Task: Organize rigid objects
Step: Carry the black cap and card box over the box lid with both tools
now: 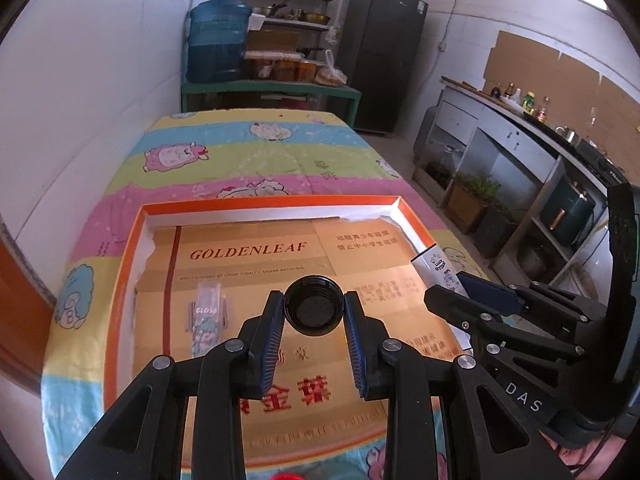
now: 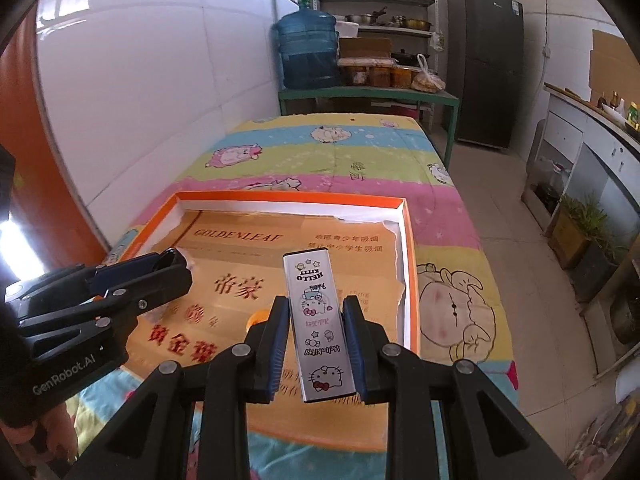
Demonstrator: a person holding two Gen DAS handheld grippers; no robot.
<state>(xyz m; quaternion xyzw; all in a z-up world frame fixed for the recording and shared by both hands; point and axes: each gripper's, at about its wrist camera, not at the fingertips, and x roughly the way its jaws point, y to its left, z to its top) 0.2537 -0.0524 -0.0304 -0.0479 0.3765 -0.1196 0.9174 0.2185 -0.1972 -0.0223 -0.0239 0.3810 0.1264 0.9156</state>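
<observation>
My left gripper (image 1: 314, 312) is shut on a black round cap (image 1: 314, 307), open side toward the camera, held above the orange-rimmed shallow box (image 1: 128, 248). A clear "gloss" tube (image 1: 206, 318) lies inside the box at the left. My right gripper (image 2: 316, 320) is shut on a white Hello Kitty box (image 2: 320, 328), held lengthwise over the right part of the orange-rimmed box (image 2: 410, 264). The left gripper also shows at the left of the right wrist view (image 2: 176, 264), and the right gripper at the right of the left wrist view (image 1: 460, 292).
The box sits on a table under a striped cartoon cloth (image 1: 248, 152). A white wall runs along the left. Behind the table stand a green bench with a water jug (image 1: 218, 40), shelves and a dark fridge (image 1: 380, 60). A kitchen counter (image 1: 520, 128) runs along the right.
</observation>
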